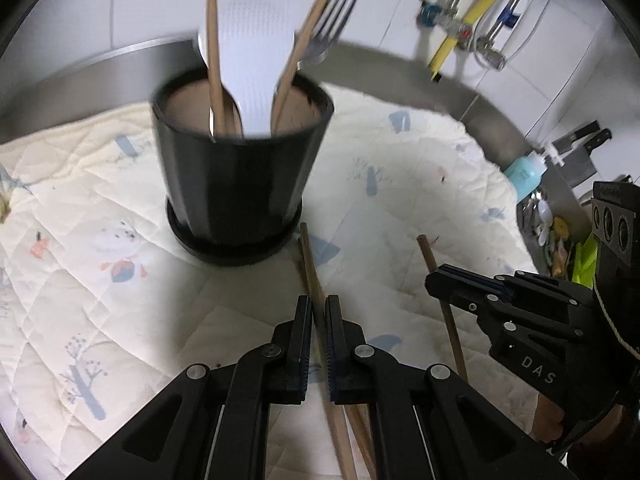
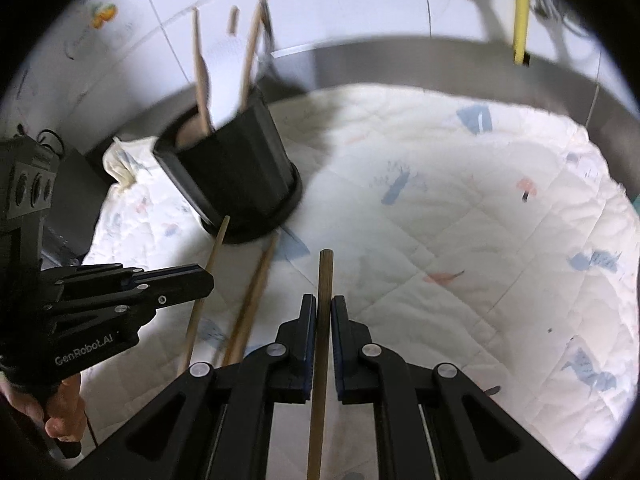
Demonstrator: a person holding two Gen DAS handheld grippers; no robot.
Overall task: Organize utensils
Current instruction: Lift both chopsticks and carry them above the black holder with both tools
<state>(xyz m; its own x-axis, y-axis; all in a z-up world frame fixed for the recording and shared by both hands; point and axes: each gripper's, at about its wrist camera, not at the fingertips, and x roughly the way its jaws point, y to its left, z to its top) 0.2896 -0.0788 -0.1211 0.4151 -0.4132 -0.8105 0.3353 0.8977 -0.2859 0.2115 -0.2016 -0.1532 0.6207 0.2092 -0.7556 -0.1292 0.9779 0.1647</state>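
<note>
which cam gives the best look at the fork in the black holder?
Left wrist view. The fork stands tines-up at the back right of the black holder, beside the white spatula, slightly blurred but clearly readable. In the right wrist view the holder shows only wooden handles and a dark blur; no fork can be made out.

Black ribbed holder [image 1: 240, 184] upright on its saucer, on the quilted cloth; tan inside. In it, leaning outward: white slotted spatula [image 1: 252, 60], metal fork [image 1: 332, 16], two slim wooden handles [image 1: 214, 40]. In front, a pair of wooden chopsticks [image 1: 310, 264] and one darker wooden stick [image 2: 325, 276], ends pointing toward holder.
</note>
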